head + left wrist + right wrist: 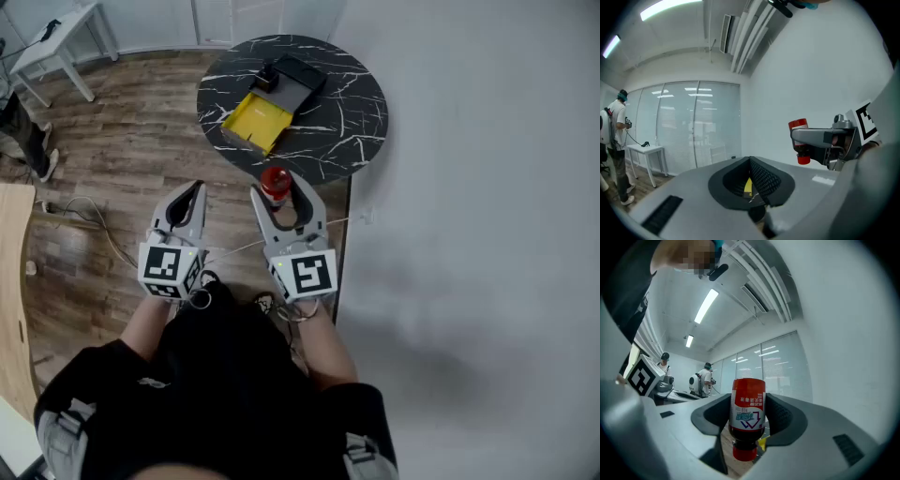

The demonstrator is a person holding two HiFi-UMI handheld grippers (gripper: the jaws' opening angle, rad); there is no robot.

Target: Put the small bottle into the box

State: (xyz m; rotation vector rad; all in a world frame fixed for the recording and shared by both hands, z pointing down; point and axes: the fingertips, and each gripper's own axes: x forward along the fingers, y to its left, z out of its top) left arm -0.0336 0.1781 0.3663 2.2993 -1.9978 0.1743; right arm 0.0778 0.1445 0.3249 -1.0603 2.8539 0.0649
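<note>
Surface: round black table [347, 112], white veining, standing against a pale wall [487, 187]. On the table's left half lies an open yellow box [255, 122]; a black lid [298, 75] lies touching it on the table's far side. Around the table is wood-plank floor [122, 159]. Well to the table's left and beyond it stands a white desk [56, 42], with a person [19, 122] beside it. The left gripper view shows a glass partition [693, 122] with blinds behind the table.

My right gripper [279, 189] hangs in the air at the table's near rim. Its jaws are clamped on the small bottle [747, 416], with both pads pressing the red label. In the right gripper view the cap end points down and the print reads upside down. The bottle is on the near side of the table from the box, clear of the tabletop and not inside the box.

My left gripper [192, 192] hangs off the table's near-left side, jaws together, nothing between them.
</note>
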